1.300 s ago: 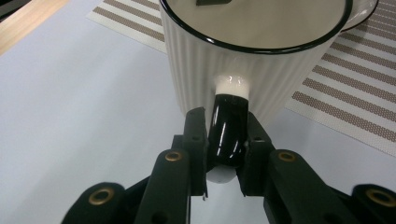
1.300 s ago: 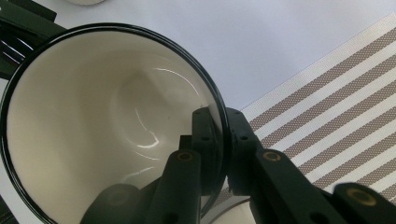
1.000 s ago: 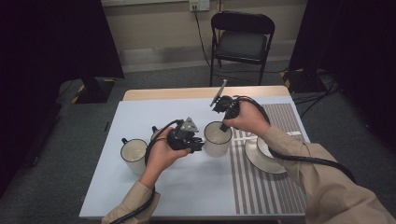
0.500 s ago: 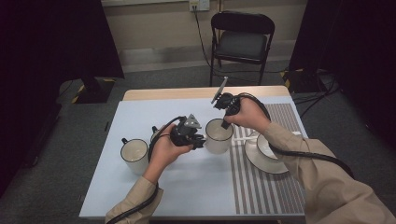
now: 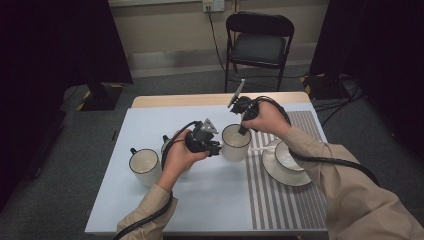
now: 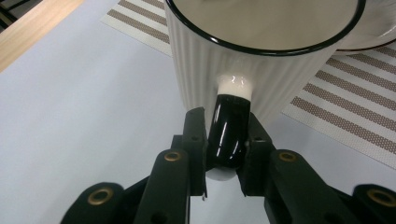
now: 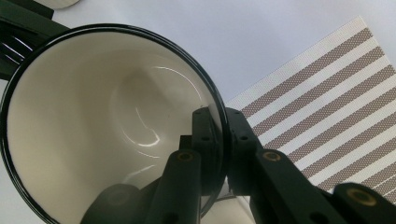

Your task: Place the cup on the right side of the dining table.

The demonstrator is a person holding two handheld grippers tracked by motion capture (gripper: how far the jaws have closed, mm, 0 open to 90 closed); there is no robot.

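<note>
A white ribbed mug (image 5: pixel 235 144) with a black rim stands on the pale blue table cover, at the edge of the striped placemat (image 5: pixel 280 200). From the left, my left gripper (image 5: pixel 216 148) is shut on the mug's black handle (image 6: pixel 231 130), one jaw on each side of it, as the left gripper view shows. Over the far side of the mug, my right gripper (image 5: pixel 241 129) points down and is shut on the rim. In the right gripper view one jaw is inside the mug (image 7: pixel 93 121) and the other outside its wall. The mug is empty.
A second white mug (image 5: pixel 144 165) stands at the left of the table. A cup on a saucer (image 5: pixel 286 175) with a white spoon (image 5: pixel 257 149) sits on the placemat at right. Behind the table stands a black folding chair (image 5: pixel 260 42).
</note>
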